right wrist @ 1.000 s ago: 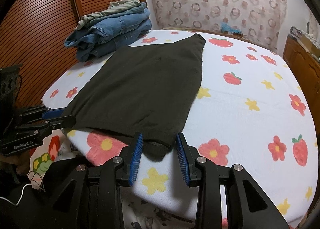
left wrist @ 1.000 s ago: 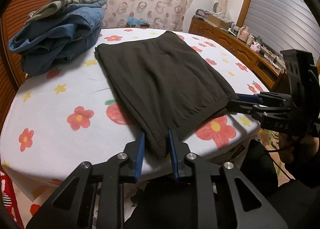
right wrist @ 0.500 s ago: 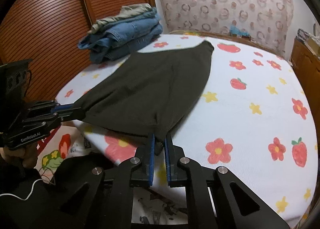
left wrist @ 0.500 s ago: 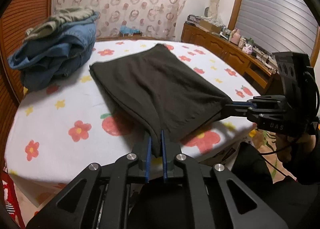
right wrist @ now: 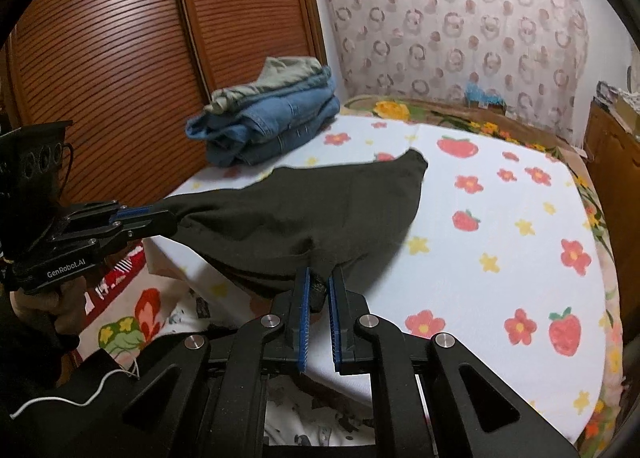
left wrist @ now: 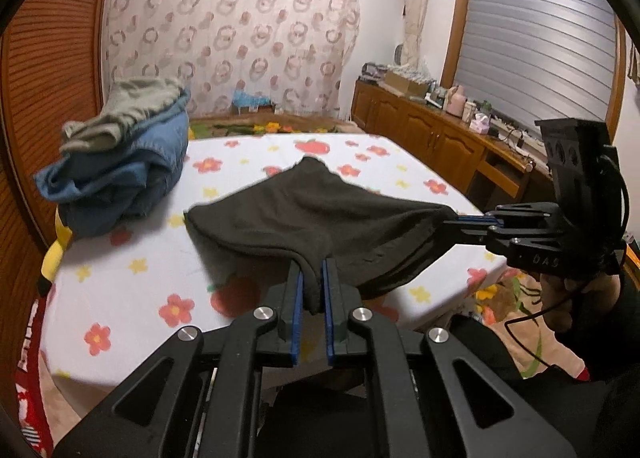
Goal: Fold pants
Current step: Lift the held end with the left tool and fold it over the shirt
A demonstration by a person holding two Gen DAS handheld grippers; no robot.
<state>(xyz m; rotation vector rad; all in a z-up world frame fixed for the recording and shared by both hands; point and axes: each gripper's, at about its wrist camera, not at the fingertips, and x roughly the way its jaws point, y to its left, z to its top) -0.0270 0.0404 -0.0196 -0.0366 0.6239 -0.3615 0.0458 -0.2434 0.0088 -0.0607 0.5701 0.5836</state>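
At the counter's [left wrist: 132, 258] far left corner sits a stack of folded jeans [left wrist: 120, 173]. The left gripper [left wrist: 311, 290] has its jaws clenched on one near corner of the dark pants [left wrist: 320, 213]; the right gripper [right wrist: 318, 298] pinches the other. The soft, light cloth sags between them, its far end resting mid-counter, so corner holds suit it.

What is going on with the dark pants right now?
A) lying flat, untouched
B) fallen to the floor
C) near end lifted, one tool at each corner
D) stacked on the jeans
C: the left tool and the right tool each pinch a near corner of the dark pants, raised off the table.
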